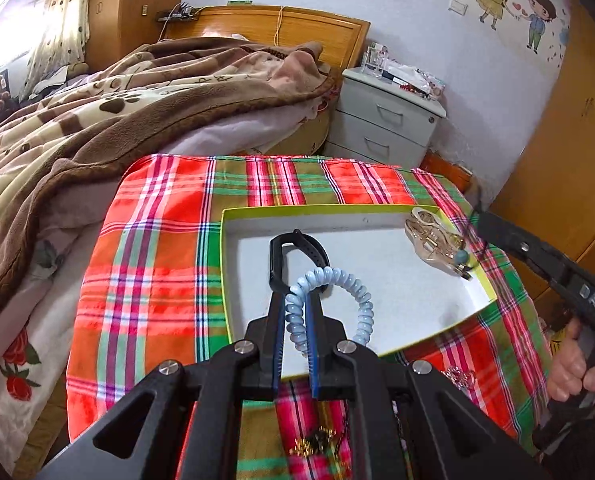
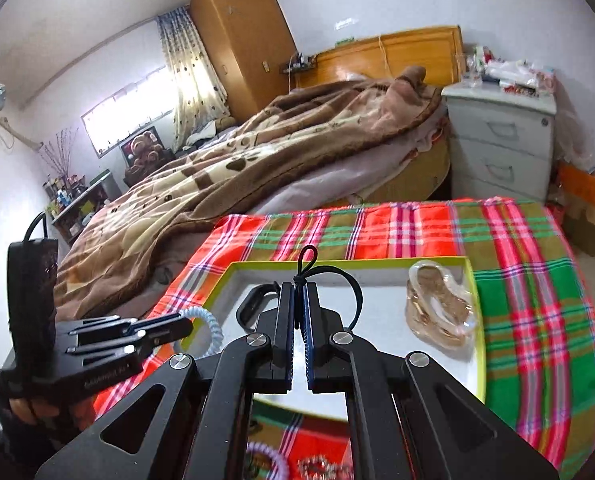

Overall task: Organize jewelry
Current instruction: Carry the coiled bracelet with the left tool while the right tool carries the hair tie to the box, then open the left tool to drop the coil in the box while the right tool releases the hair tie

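cloth: red-green plaid | tray: yellow-green rim, white floor | coil hair tie: pale blue

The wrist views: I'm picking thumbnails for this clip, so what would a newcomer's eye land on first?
First the bright red-and-green plaid cloth over the table, with the white, yellow-rimmed tray on it. Next, the left gripper shut on a pale blue coil hair tie above the tray, and the right gripper pinching a black elastic hair tie. A gold hair claw lies in the tray's far right corner.
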Action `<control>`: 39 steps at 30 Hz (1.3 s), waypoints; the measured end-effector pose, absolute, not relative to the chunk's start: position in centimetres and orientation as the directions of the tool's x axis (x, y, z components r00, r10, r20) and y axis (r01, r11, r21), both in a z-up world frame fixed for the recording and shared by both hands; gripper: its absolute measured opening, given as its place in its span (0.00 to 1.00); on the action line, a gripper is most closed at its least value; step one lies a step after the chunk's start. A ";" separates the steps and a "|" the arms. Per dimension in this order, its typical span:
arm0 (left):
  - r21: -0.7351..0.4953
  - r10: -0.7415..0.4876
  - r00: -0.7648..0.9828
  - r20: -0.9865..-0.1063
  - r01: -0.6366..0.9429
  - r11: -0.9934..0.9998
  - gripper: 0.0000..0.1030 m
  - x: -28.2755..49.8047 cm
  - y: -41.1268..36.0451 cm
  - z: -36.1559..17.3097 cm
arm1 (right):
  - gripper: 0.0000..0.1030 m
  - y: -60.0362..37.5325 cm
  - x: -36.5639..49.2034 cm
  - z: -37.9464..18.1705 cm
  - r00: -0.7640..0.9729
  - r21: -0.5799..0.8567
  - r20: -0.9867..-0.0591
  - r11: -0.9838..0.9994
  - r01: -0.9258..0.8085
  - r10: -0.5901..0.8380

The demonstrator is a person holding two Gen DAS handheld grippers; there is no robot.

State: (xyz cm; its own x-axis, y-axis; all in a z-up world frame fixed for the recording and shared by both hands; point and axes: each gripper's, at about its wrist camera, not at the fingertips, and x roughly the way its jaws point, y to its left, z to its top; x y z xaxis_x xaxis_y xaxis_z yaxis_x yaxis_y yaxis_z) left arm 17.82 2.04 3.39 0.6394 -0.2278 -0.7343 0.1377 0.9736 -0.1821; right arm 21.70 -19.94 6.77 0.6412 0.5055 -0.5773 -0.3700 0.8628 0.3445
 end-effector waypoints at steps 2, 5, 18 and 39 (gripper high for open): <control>-0.179 -0.225 0.626 -0.747 0.137 0.974 0.10 18.5 1.8 2.8 | 0.04 -19.7 22.7 6.3 0.625 0.352 -0.592 0.861 -0.368 0.509; -0.166 -0.220 0.617 -0.756 0.144 0.976 0.10 19.0 1.3 2.2 | 0.04 -19.0 24.5 5.4 0.601 0.342 -0.622 0.865 -0.367 0.501; -0.136 -0.186 0.569 -0.801 0.130 0.982 0.10 20.6 1.0 -0.5 | 0.04 -16.7 28.5 2.2 0.499 0.323 -0.716 0.865 -0.383 0.488; -0.106 -0.149 0.558 -0.817 0.108 0.988 0.11 21.0 1.3 -1.2 | 0.04 -14.6 31.0 -0.2 0.425 0.302 -0.785 0.877 -0.373 0.451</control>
